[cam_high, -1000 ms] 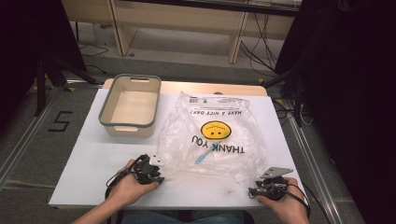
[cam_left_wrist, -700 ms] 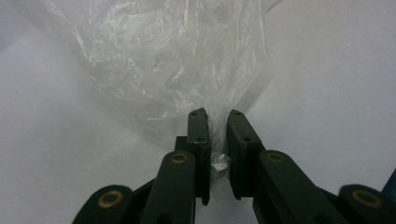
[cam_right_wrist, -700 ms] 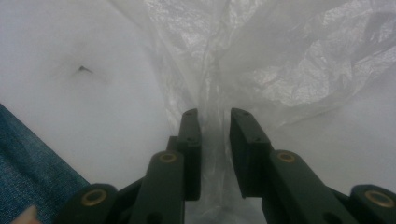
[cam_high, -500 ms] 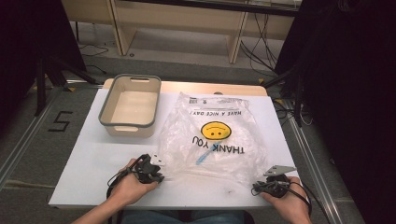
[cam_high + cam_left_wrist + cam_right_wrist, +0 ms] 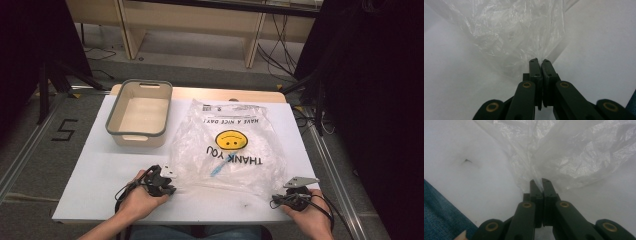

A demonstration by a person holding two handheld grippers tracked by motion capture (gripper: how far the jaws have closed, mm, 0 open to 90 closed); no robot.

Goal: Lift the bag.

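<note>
Two grippers, L (image 5: 167, 181) & R (image 5: 280, 196), jaws just closed, pinching bag (image 5: 227, 150) near corners.
Thin, limp, slippery film; grip edges, lift evenly.

Bare table (image 5: 95, 185) left of left gripper (image 5: 167, 182) and between it and right gripper (image 5: 280, 197); plastic bag (image 5: 225, 150) spreads just ahead, grey-rimmed tub (image 5: 140, 112) beyond left gripper.

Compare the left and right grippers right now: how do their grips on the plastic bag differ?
The left gripper pinches the plastic bag at its near left corner; the right gripper pinches its near right corner. In the high view the left gripper sits closer to the grey bin, the right nearer the table's front edge. Both have just closed on film.
</note>
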